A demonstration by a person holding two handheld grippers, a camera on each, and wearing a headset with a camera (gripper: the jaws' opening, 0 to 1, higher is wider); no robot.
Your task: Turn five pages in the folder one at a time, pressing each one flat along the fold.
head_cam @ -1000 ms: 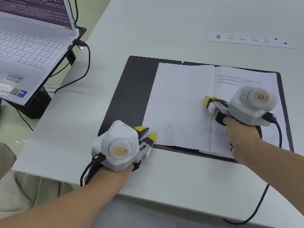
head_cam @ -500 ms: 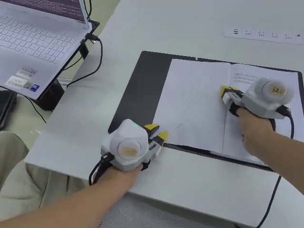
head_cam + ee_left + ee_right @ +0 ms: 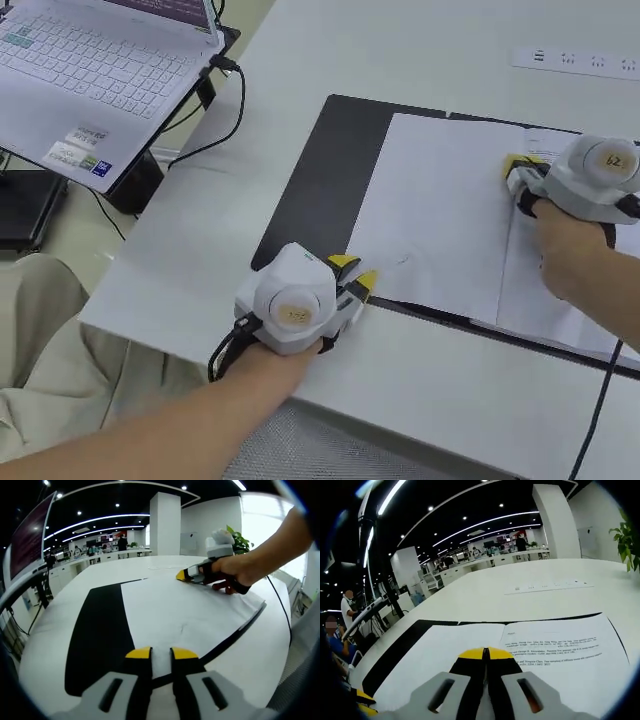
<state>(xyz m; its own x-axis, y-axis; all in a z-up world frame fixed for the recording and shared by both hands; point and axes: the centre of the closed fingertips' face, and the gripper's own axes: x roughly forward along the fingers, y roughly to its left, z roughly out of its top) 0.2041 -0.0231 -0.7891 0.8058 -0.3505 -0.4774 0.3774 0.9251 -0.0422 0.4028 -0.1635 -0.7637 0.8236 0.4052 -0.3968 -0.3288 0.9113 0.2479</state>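
Well, starting at the left, an open laptop (image 3: 95, 80) sits just off the far left corner of the surface (image 3: 200, 260), out of the way. The folder (image 3: 315, 190) lies open and flat towards the right side of the surface, its black inside cover bare on the left. The left gripper (image 3: 354, 272) rests at the folder's near edge, by the near left corner of the turned blank page (image 3: 440, 210); its fingers (image 3: 138, 653) stand slightly apart with nothing between them.

Further right, the fold (image 3: 503, 285) runs from the folder's far edge back to its near edge. The right gripper (image 3: 517, 168) sits on that line close to the far end, fingers (image 3: 472, 654) pressed together and empty, with the printed page (image 3: 560, 650) lying to its right.

That looks like the pressing step. Almost the whole fold lies nearward of the right gripper, so I'd judge the stroke belongs to it, drawn along the fold's length. A power strip (image 3: 585, 62) lies by the far edge.
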